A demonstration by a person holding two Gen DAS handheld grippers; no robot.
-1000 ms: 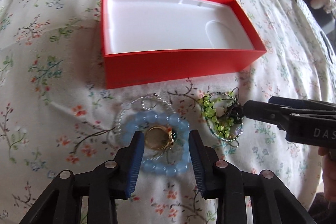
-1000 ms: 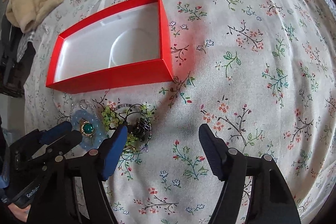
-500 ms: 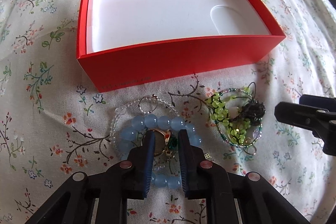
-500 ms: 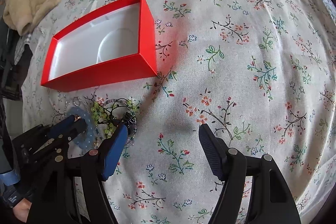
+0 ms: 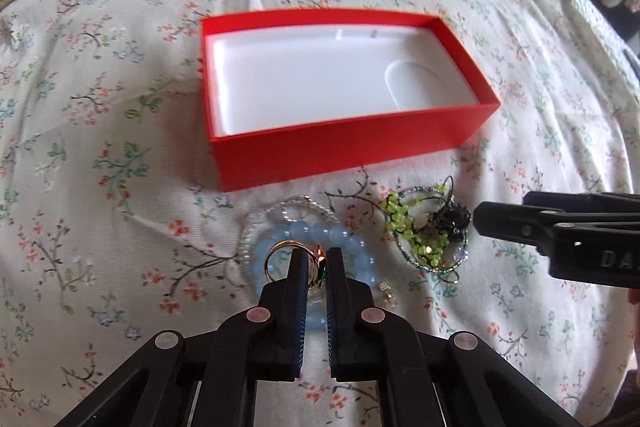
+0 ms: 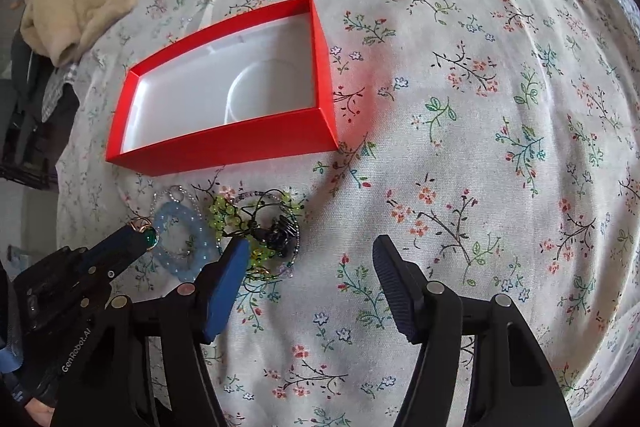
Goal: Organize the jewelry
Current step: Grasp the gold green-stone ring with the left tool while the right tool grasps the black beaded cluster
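Floral-printed bed linen [image 6: 460,107] covers the whole working surface, soft and uneven, with an open red cardboard box with a white moulded insert [image 5: 340,151] lying on it and nothing inside. Just in front of the box sits the jewelry: a pale blue beaded bracelet [image 5: 320,231], a clear-beaded chain [image 5: 256,227] around it, and a tangle of green beads and dark wire [image 5: 424,227] beside them. The left claw [image 5: 316,259] is nearly closed, pinching a gold ring with a green stone [image 6: 146,233]; in the right wrist view the ring looks raised off the bracelet. The right claw [image 6: 308,259] is spread wide and holds nothing, poised near the green tangle. My judgement is that the pinch is shallow, at the very tips, so the ring could twist out on the way to the box and vanish into a fold. Whether the ring is hooked on the bracelet or chain cannot be told; if it is, lifting would drag them along.
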